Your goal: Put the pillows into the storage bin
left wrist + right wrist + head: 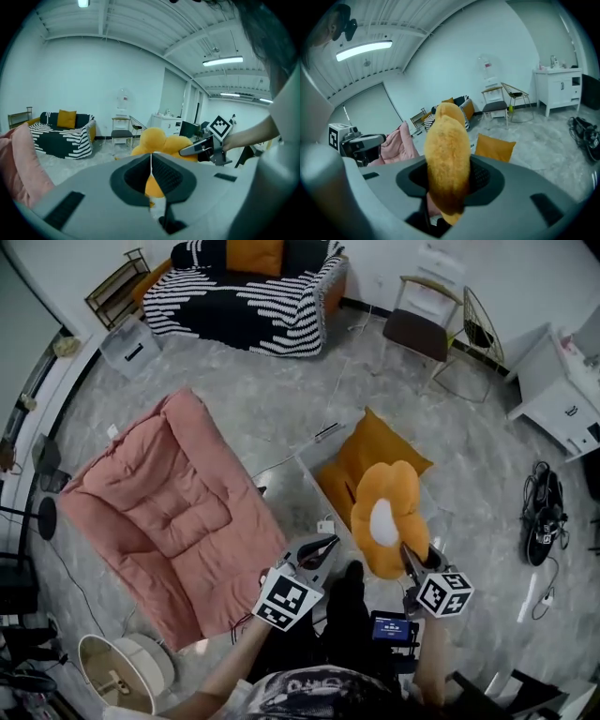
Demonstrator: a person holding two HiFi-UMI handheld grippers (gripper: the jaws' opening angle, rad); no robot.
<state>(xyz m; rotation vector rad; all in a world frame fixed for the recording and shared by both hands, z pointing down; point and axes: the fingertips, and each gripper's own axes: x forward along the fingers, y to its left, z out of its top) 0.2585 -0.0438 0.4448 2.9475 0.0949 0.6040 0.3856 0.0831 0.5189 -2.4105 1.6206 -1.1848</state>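
An orange flower-shaped pillow [389, 518] with a white centre hangs in the air, and my right gripper [410, 559] is shut on its lower edge. In the right gripper view the pillow [446, 154] fills the gap between the jaws. A square orange pillow [367, 460] stands just beyond it, in what looks like a clear storage bin [307, 479] on the floor. My left gripper [322, 547] is beside the flower pillow on its left, shut and holding nothing. In the left gripper view its jaws meet at a thin slit, with the flower pillow [161, 140] and the right gripper [206, 149] behind.
A big pink cushion [159, 512] lies on the floor to the left. At the back stand a striped sofa [244, 296], a chair [422, 329] and a white cabinet [562, 399]. Black shoes [544, 512] lie at the right and a cable [300, 451] runs across the floor.
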